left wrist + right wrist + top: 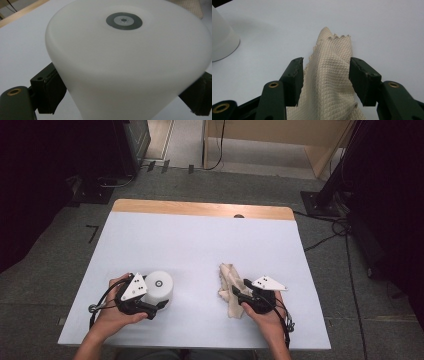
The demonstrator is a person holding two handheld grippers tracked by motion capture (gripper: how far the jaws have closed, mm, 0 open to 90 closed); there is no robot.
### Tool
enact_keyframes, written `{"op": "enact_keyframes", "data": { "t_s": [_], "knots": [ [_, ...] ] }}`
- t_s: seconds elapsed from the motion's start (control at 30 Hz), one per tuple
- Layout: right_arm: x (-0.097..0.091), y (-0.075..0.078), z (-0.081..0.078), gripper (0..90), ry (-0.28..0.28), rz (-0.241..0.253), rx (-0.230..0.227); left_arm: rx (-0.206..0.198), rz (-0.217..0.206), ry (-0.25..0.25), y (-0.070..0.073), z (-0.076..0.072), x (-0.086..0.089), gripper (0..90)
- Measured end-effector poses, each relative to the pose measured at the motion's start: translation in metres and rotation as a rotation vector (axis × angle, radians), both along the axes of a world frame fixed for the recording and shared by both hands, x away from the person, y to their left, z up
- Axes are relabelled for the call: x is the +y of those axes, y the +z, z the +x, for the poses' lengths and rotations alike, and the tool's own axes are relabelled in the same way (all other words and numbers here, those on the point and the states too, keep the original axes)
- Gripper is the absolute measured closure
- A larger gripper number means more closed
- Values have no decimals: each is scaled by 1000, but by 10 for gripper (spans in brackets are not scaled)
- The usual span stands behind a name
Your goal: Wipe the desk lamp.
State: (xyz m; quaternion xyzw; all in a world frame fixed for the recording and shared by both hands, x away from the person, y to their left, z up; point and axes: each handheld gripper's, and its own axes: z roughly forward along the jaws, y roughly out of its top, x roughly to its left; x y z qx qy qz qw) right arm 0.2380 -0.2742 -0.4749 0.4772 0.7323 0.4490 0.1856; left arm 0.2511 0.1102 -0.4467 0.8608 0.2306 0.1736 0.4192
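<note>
A white upturned cup (159,287) with a grey ring mark on its top stands on the table's near left. My left gripper (158,303) is shut on it; in the left gripper view the cup (125,55) sits between the two black jaws, whose pads (48,92) press on its sides. A crumpled beige waffle-weave cloth (228,282) lies at the near right. My right gripper (239,292) is at the cloth's near end. In the right gripper view its jaws stand apart, open (325,72), with a raised fold of the cloth (329,62) between them.
The table (200,245) has a white top with a wooden strip (200,209) along its far edge. Grey carpet, cables and dark stands surround it. The cup's base (222,42) is at the left edge of the right gripper view.
</note>
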Motion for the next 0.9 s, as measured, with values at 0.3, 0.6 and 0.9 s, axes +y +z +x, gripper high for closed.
{"op": "enact_keyframes", "data": {
  "t_s": [0.3, 0.6, 0.9],
  "knots": [
    [4, -3, 0, 464, 17, -9, 17, -29, -48, 16, -4, 4, -10, 82],
    [5, -6, 3, 469, 2, -7, 24, -5, -116, 44, -9, 11, -12, 81],
    [4, -7, 4, 467, -8, 6, 38, -26, -104, 53, -11, 12, -24, 82]
  ]
}}
